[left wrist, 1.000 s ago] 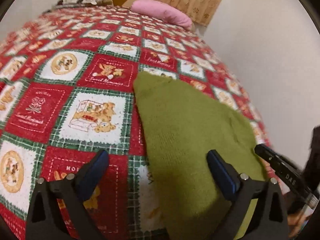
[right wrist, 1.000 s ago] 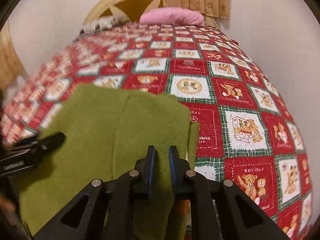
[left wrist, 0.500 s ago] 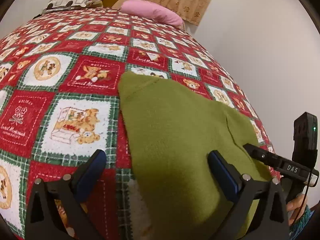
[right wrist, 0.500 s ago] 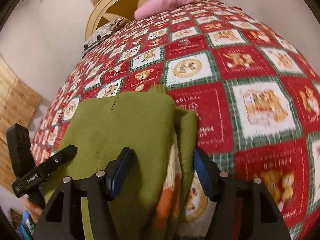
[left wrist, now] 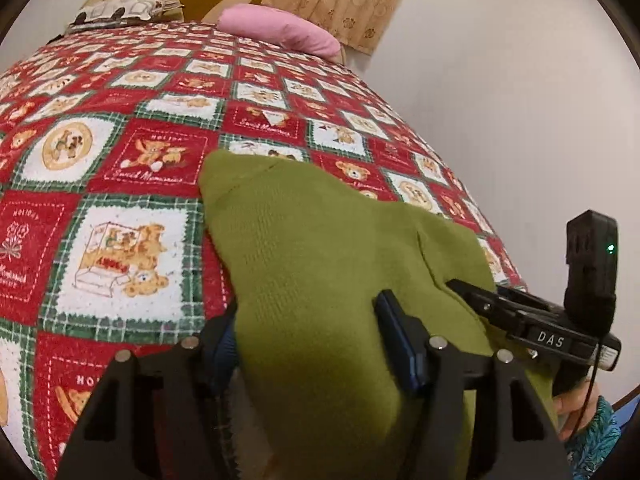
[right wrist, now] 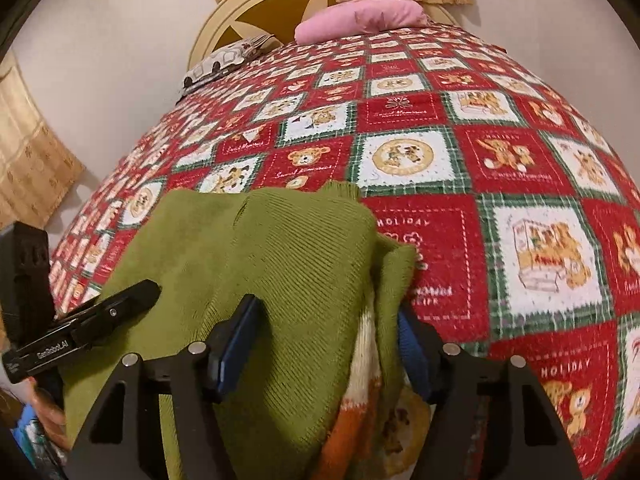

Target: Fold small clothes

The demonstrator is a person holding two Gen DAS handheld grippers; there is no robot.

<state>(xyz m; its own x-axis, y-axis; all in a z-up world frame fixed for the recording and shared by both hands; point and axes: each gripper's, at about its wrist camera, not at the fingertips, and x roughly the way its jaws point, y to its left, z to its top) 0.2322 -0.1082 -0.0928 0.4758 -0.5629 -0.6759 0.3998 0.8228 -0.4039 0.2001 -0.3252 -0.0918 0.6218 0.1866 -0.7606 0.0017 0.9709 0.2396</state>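
Both grippers straddle the near hem of the green sweater [left wrist: 320, 248], which lies on the bed [left wrist: 132, 148] at its near edge, toward the wall-side corner. Left gripper [left wrist: 308, 344]: jaws apart around the sweater's left edge, cloth between them, not pinched. Right gripper [right wrist: 324, 344]: jaws also apart, around the bunched right edge where a white-orange underlayer shows. Risks, my read: closing now may catch only the top layer, so the fold drags lopsided; the bunched right side could crease in; hem near bed edge may slide off.
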